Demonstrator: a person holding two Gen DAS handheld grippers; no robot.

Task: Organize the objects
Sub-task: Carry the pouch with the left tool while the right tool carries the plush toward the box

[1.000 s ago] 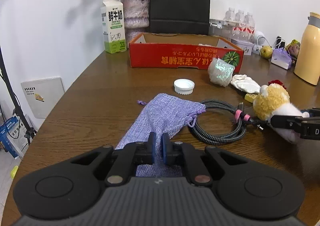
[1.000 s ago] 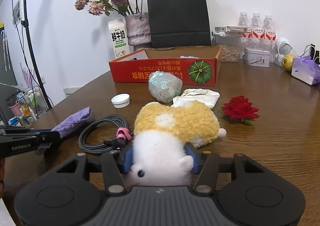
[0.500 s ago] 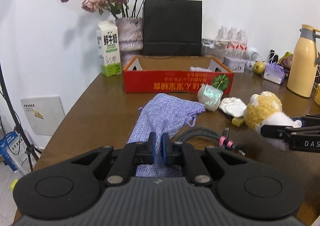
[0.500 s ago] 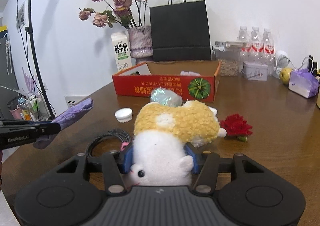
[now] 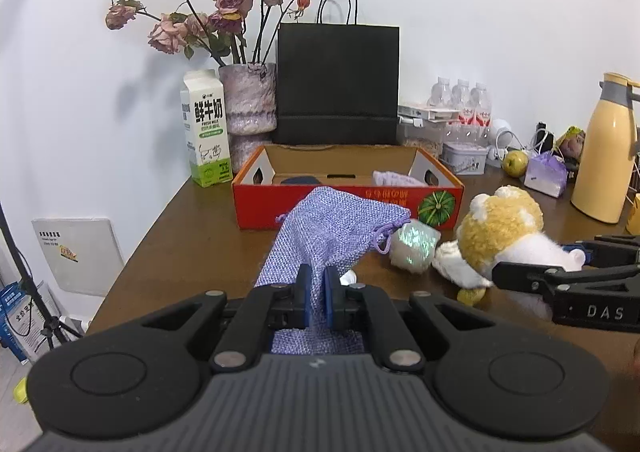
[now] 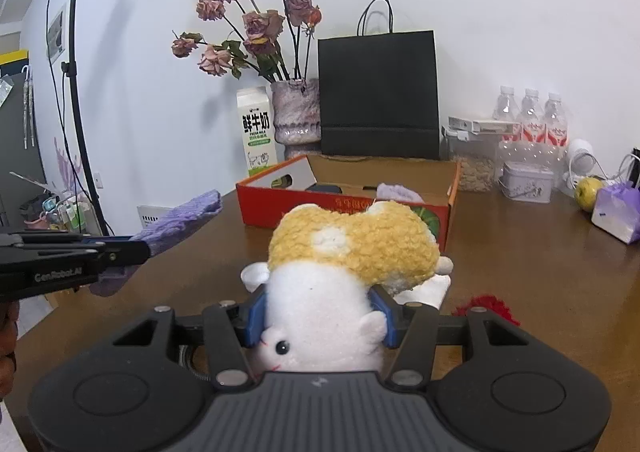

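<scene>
1. The counter (image 5: pixel 192 228) carries the red box (image 5: pixel 348 208) at mid-frame, open-topped, likely the bin for loose items.
2. Right hand-held gripper (image 6: pixel 318 322) pinches the plush (image 6: pixel 352 248) by its white body, held clear below the box.
3. Left hand-held gripper (image 5: pixel 315 300) pinches the pouch (image 5: pixel 332 228), its free end pointing boxward.

Both fisheye cameras sit just behind their own grippers, above the wooden table (image 5: pixel 192 236), facing the back wall. The left wrist view looks along the left gripper (image 5: pixel 314 294) from the left; the right wrist view looks along the right gripper (image 6: pixel 318 326) from the right. Both share the red box (image 5: pixel 328 208), black bag (image 6: pixel 378 92), flowers and each other's gripper.
</scene>
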